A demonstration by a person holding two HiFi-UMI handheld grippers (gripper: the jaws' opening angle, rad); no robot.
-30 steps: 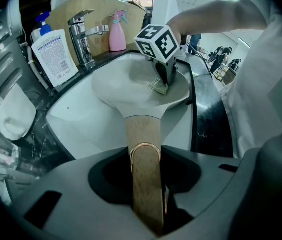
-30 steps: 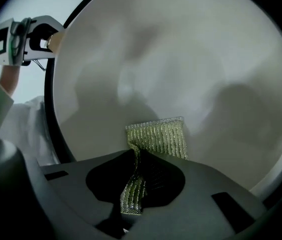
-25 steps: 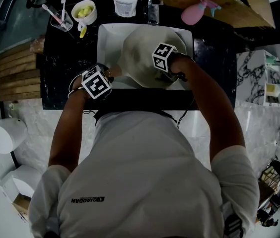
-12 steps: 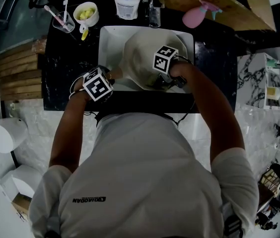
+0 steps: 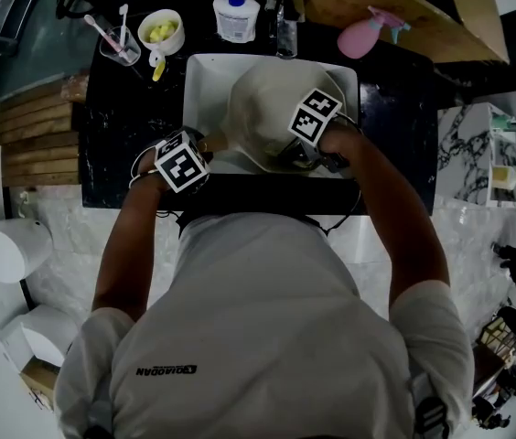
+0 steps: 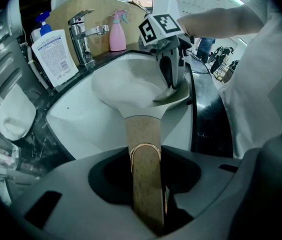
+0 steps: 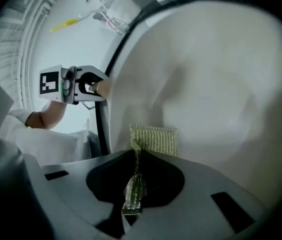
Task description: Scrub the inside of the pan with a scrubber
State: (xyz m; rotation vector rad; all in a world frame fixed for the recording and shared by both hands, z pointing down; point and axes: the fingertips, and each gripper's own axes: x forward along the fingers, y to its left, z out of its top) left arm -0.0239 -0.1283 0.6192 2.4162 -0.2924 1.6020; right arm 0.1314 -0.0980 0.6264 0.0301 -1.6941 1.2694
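Observation:
A cream pan [image 5: 263, 108] lies tilted in the white sink [image 5: 201, 80]. My left gripper [image 5: 194, 149] is shut on the pan's wooden handle [image 6: 143, 149], which runs up between the jaws in the left gripper view [image 6: 148, 199]. My right gripper [image 5: 299, 149] reaches into the pan at its near right side. In the right gripper view it [image 7: 133, 194] is shut on a green-gold mesh scrubber [image 7: 153, 139], whose free end lies against the pan's inner wall [image 7: 206, 84]. From the left gripper view the right gripper [image 6: 170, 90] presses the scrubber [image 6: 167, 95] near the pan's rim.
Behind the sink stand a faucet [image 6: 83, 36], a white soap bottle [image 5: 237, 15] and a pink spray bottle [image 5: 365, 26]. On the black counter [image 5: 121, 126] to the left are a bowl of yellow pieces [image 5: 160, 27] and a cup of toothbrushes [image 5: 116, 39].
My right gripper has shifted a little to the right over the pan and tipped its marker cube. The left gripper and the handle have stayed put.

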